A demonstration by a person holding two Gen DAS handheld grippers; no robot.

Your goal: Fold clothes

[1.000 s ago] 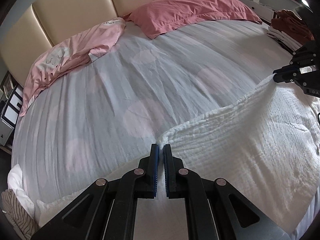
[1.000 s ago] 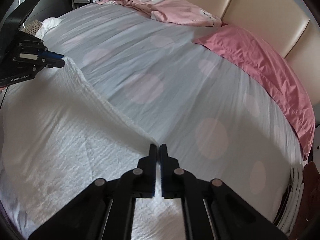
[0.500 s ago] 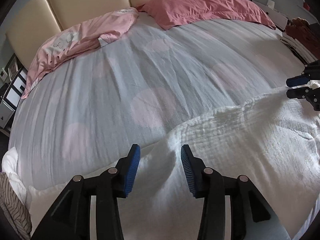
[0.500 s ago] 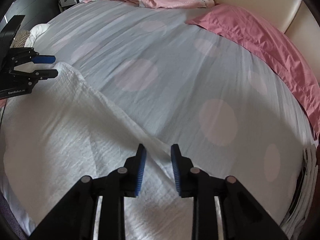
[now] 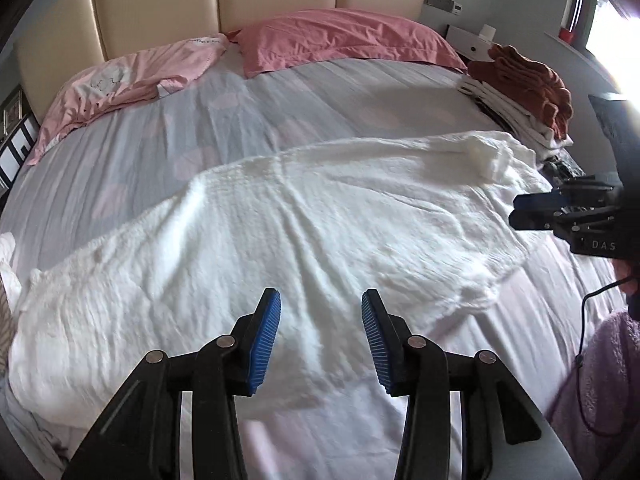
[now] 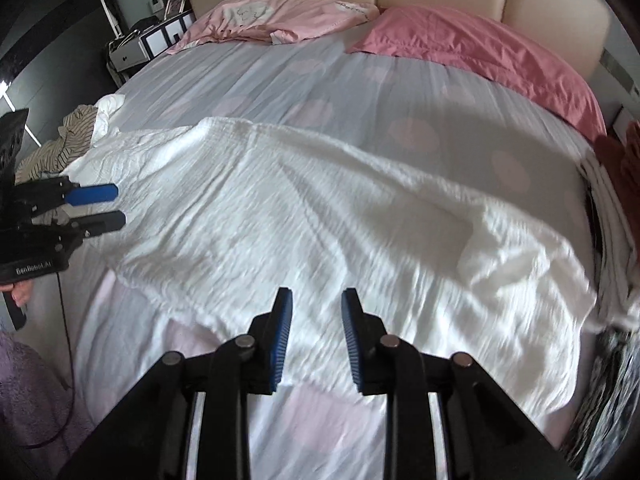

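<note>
— Both grippers are gaping now: the left gripper [image 5: 321,334] and right gripper [image 6: 316,338] were pinched on the white garment's [image 5: 300,240] far edge a second ago and have let go.

— So that fold's laid; it lies doubled across the bed [image 6: 320,92].

— Yes, both hover low over its near edge, empty, pointing at the headboard.

"GenRobot.AI" on the left gripper [image 6: 96,208]; "DAS" on the right gripper [image 5: 532,212].

Garment [image 5: 320,220] spread on bed [image 5: 280,100], before pillows [image 5: 344,40].
</note>
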